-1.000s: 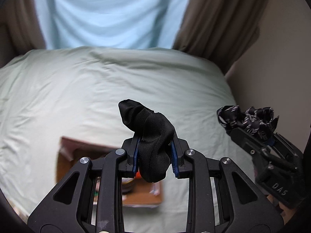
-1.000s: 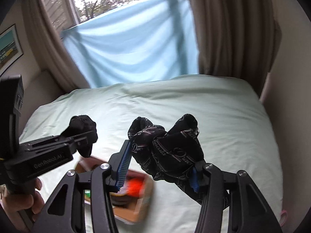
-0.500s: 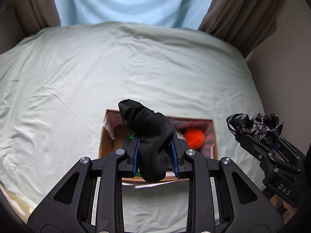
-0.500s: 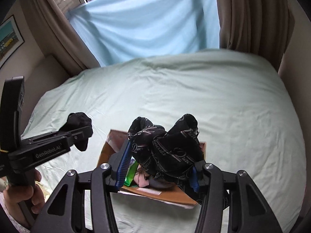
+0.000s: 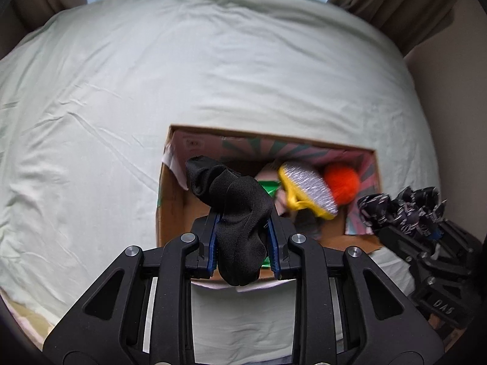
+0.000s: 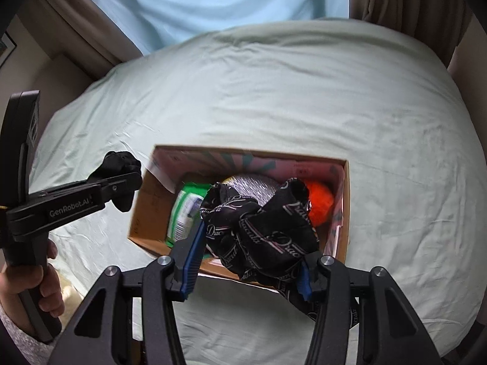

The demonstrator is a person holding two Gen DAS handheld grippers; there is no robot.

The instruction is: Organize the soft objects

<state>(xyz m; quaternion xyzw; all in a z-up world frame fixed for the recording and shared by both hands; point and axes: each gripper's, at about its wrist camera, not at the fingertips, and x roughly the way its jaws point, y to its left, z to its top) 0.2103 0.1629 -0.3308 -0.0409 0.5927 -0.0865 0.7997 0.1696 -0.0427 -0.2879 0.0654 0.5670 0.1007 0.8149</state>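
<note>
My left gripper [image 5: 243,243] is shut on a plain black sock [image 5: 234,203] and holds it above the left part of an open cardboard box [image 5: 170,213] on the bed. My right gripper [image 6: 246,261] is shut on a black patterned cloth with pale script [image 6: 264,225], held over the box [image 6: 146,206]. The box holds an orange fuzzy ball [image 5: 342,182], a silver and yellow sponge [image 5: 307,188] and a green packet [image 6: 185,210]. The left gripper with its sock [image 6: 120,164] shows at the left of the right wrist view.
The bed is covered by a pale green sheet [image 5: 152,91]. Brown curtains [image 5: 411,3] and a light blue cloth [image 6: 213,3] hang behind it. A wall stands close on the right [image 5: 456,91]. The person's hand [image 6: 27,289] holds the left gripper's handle.
Both views have tilted down and closed in on the box, which now sits under both grippers. Both grippers keep the same hold on their cloths.
</note>
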